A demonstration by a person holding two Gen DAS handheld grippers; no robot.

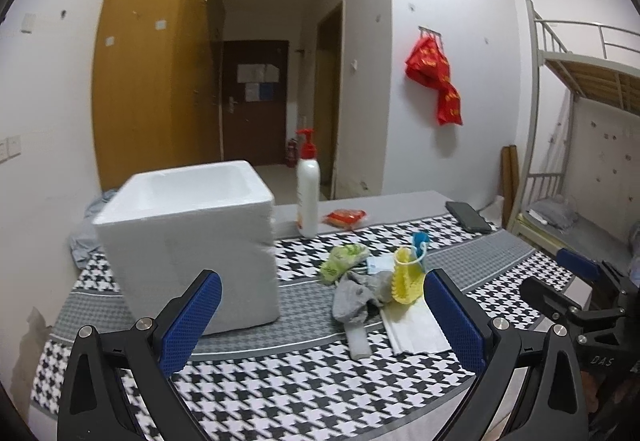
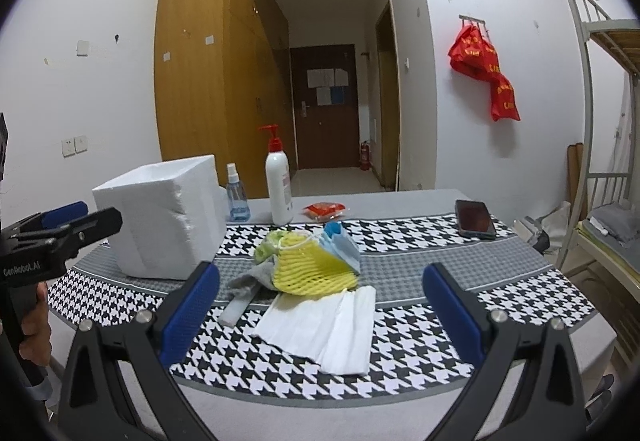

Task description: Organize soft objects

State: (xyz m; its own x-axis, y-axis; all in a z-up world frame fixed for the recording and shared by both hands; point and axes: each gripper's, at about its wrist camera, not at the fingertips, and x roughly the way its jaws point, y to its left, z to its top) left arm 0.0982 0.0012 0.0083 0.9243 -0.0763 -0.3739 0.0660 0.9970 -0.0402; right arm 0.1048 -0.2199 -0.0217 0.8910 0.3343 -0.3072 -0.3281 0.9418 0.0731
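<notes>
A pile of soft things lies on the houndstooth tablecloth: yellow foam net, grey sock, green wad, blue face mask, white folded tissue. A white foam box stands open at the left. My left gripper is open and empty, between box and pile. My right gripper is open and empty, just before the tissue.
A white pump bottle, a blue spray bottle, a red packet and a black phone lie at the table's back. A bunk bed stands right.
</notes>
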